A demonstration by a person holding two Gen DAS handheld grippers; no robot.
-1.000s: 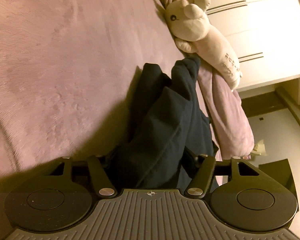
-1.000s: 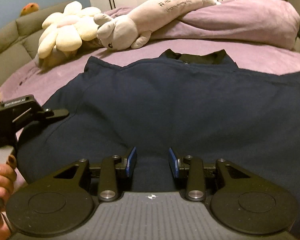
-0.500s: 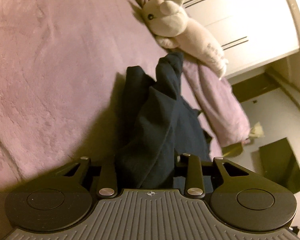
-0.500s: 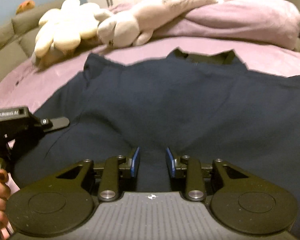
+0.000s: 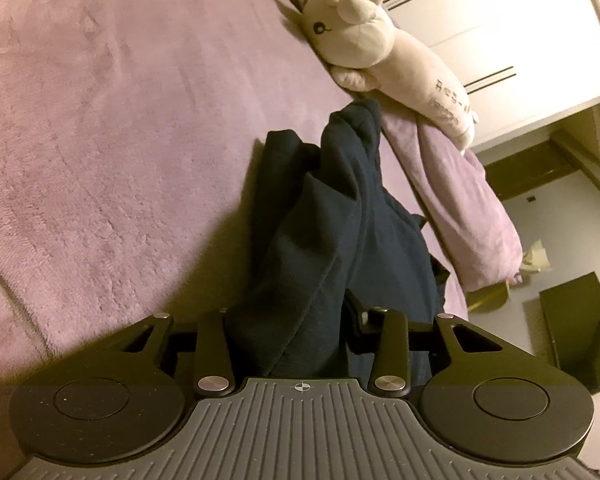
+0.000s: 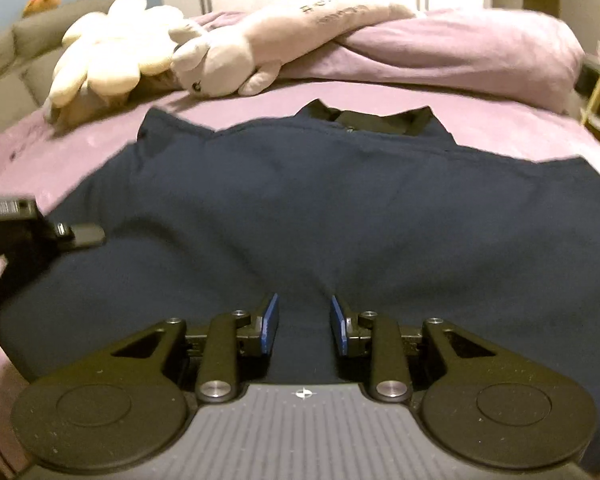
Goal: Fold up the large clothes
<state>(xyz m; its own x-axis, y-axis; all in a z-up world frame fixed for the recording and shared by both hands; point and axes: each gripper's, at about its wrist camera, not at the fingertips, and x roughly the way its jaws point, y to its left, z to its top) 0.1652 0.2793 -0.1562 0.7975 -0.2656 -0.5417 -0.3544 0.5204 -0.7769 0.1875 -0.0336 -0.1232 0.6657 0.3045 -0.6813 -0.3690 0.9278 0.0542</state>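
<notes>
While the navy garment (image 6: 340,216) lies spread across the purple bedspread (image 5: 120,128), collar toward the rolled duvet (image 6: 460,52), I see one edge of it bunched and lifted between the fingers of my left gripper (image 5: 296,332), which is clamped on that fold. My right gripper (image 6: 303,322) sits at the near hem with its blue pads (image 6: 271,322) apart, cloth lying between them but not pinched. Beyond the collar a grey plush animal (image 6: 236,64) and a cream plush flower (image 6: 112,56) rest by the duvet, with white wardrobe doors (image 5: 500,28) behind.
</notes>
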